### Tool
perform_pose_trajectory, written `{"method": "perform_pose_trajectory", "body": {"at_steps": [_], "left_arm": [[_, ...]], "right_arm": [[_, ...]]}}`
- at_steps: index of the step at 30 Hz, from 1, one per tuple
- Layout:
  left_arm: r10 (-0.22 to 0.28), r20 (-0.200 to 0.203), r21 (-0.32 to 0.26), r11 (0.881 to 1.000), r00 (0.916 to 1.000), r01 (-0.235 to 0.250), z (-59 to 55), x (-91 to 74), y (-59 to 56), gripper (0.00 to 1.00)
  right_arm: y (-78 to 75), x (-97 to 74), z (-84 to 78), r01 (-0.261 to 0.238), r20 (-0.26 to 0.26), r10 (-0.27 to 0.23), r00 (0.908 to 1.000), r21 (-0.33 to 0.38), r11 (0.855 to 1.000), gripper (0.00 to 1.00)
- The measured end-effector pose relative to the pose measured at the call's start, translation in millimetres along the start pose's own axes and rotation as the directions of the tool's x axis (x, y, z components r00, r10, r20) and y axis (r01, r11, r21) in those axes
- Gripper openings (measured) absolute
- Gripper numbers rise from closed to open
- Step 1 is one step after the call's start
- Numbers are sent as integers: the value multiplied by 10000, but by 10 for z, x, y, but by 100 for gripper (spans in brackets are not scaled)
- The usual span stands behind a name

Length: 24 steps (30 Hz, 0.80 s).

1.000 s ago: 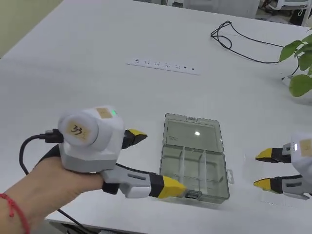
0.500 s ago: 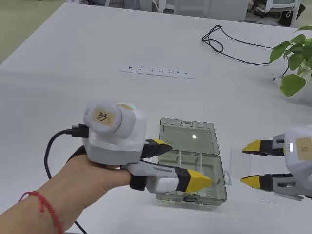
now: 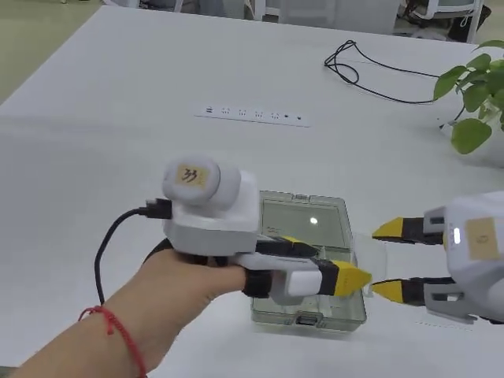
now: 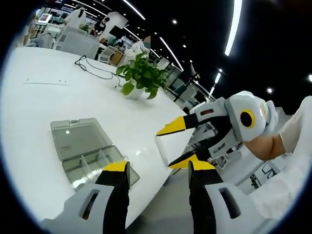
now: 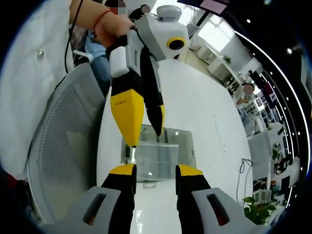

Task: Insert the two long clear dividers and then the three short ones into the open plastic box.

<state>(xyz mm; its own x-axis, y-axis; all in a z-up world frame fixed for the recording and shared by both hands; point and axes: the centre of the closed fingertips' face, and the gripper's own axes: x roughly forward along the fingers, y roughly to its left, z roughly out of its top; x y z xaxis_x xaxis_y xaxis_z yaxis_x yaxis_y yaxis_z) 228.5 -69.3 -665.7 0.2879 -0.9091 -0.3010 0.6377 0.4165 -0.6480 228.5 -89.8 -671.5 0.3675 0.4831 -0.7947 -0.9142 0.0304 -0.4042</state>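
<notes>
- You hold the left gripper (image 3: pixel 331 264) in your left hand (image 3: pixel 185 287) at the lower centre of the head view, with its jaws pointing toward the right of the frame. The two yellow-tipped jaws are spread, and the left gripper view shows nothing between them.
- The right gripper (image 3: pixel 384 260) sits at the right edge of the head view, with its jaws pointing toward the left of the frame. It faces the left gripper tip to tip, and the two lower tips lie just beside each other.
- The clear divider (image 5: pixel 156 161) appears at the lower centre of the right gripper view. It spans the gap between the right jaws from tip to tip, and the jaws pinch it by two opposite edges, off the table. Whether it is a long or a short one cannot be told. The left gripper's yellow jaw points down from the top of that frame and ends at the panel's upper left corner. Whether it touches the panel cannot be told.
- The open plastic box (image 3: pixel 311 213) lies on the white table (image 3: pixel 118 118) at the centre of the head view. Its lid is laid flat toward the top of the frame, and its base is partly covered by the left gripper. In the left gripper view, partitions (image 4: pixel 90 163) stand inside the base.
- In the upper part of the head view there is a power strip (image 3: pixel 253 115) at the centre, a black cable (image 3: pixel 370 71) to its right, and a plant (image 3: pixel 476 94) at the right edge.
</notes>
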Motion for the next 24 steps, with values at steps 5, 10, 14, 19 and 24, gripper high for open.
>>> {"method": "perform_pose_trajectory", "body": {"at_steps": [5,10,14,19,24], "left_arm": [[-250,-36,-370,9990,9997,249,-15,36,-51,36],[-512,0,-755,9958,9987,510,-30,65,-93,26],[-588,-41,-805,9951,9983,583,-51,69,-111,18],[-754,-33,-1017,9920,9971,747,-69,71,-134,11],[-816,33,-1221,9892,9967,814,-63,68,-136,5]], "right_arm": [[47,-18,104,-61,154,62,9999,-101,9999,33],[57,-30,156,-55,200,59,9998,-235,9997,33],[65,-46,198,-66,265,73,9996,-263,9996,33],[75,-53,243,-71,305,84,9995,-413,9991,33],[85,-49,242,-86,214,98,9997,-543,9985,33]]}}
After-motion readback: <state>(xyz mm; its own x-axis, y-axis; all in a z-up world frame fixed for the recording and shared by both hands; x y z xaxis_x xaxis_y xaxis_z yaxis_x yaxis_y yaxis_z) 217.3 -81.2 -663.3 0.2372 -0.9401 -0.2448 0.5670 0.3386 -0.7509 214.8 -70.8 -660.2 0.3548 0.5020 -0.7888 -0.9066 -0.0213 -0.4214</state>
